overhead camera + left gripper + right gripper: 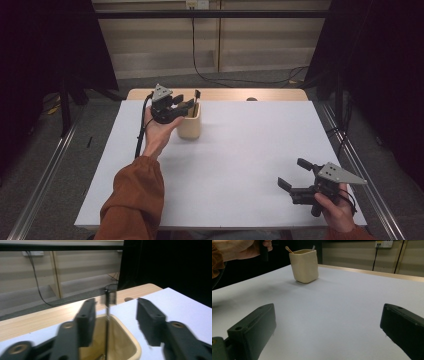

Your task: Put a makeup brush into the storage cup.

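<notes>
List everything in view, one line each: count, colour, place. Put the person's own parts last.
Table: one, white top with a wooden far edge, centre.
Cup: one, cream, far left of the table.
Brush: one, dark and thin, standing in the cup.
Wooden stick: one, tan, poking out of the cup.
Wall cable: one, black, hanging behind the table.
Left hand-held gripper: one, black, open beside the cup's rim.
Right hand-held gripper: one, black, open, near right of the table.
Sleeve: one, rust orange, bottom left.
</notes>
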`<state>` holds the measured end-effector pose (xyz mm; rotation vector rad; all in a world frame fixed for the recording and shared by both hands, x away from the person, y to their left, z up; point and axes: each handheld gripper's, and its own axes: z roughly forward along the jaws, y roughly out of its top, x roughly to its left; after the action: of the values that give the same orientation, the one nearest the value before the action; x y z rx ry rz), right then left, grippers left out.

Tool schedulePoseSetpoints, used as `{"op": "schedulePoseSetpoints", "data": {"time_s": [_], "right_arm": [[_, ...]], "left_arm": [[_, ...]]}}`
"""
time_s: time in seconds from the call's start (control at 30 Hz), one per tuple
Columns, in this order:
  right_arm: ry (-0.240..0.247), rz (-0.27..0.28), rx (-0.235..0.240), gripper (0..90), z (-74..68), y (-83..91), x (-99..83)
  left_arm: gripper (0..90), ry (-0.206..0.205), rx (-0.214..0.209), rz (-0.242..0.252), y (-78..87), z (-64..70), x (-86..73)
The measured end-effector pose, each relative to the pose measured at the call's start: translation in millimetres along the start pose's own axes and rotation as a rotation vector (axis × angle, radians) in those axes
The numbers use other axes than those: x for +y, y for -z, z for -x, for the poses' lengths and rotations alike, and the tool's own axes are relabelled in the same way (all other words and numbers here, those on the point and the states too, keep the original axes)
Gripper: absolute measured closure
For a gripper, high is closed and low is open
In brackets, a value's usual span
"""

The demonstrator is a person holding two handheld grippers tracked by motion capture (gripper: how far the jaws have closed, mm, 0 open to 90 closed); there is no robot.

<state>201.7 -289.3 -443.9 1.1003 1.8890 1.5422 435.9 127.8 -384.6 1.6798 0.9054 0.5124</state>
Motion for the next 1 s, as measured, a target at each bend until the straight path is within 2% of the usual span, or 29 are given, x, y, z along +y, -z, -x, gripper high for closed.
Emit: {"op": "schedulePoseSetpoints", "data": {"time_s": [0.13, 0.2, 0.4, 0.5, 0.53, 0.6, 0.67, 0.8, 0.9, 1.0], "right_arm": [[-0.002, 0.003, 0.0, 0.0, 0.2, -0.1, 0.0], [-0.007, 0.003, -0.001, 0.0, 0.4, -0.3, -0.1], [-0.005, 0.004, 0.002, 0.0, 0.0, -1.1, 0.6], [-0.008, 0.004, 0.001, 0.0, 0.0, -0.9, 0.6], [-0.007, 0.003, 0.004, 0.0, 0.0, -0.6, 0.6], [-0.01, 0.007, 0.003, 0.0, -0.9, 0.6, 0.9], [-0.009, 0.011, 0.0, 0.0, -1.7, 0.9, 1.4], [-0.01, 0.012, -0.004, 0.0, -2.2, 1.6, 1.5], [-0.008, 0.013, -0.004, 0.0, -3.1, 1.8, 1.8], [-0.007, 0.011, -0.005, 0.0, -3.0, 1.9, 1.6]], "left_arm": [[29.8, 0.004, 0.004, 0.0, 0.3, -0.7, 0.8], [27.8, 0.0, 0.003, 0.004, 1.7, -1.9, 1.3], [11.2, 0.024, -0.015, 0.027, 5.6, -1.2, 4.1], [6.4, 0.005, -0.036, 0.03, 8.4, -1.2, 4.8], [3.9, 0.01, -0.04, 0.035, 9.5, -0.6, 5.0], [3.7, 0.017, -0.052, 0.032, 11.8, 0.8, 5.3], [3.6, -0.004, -0.053, 0.034, 15.5, 3.0, 5.3], [3.2, -0.002, -0.048, 0.035, 21.9, 3.3, 5.7], [3.0, -0.006, -0.065, 0.042, 26.9, 4.3, 5.0], [3.0, -0.036, -0.056, 0.028, 30.7, 7.7, 3.7]]}}
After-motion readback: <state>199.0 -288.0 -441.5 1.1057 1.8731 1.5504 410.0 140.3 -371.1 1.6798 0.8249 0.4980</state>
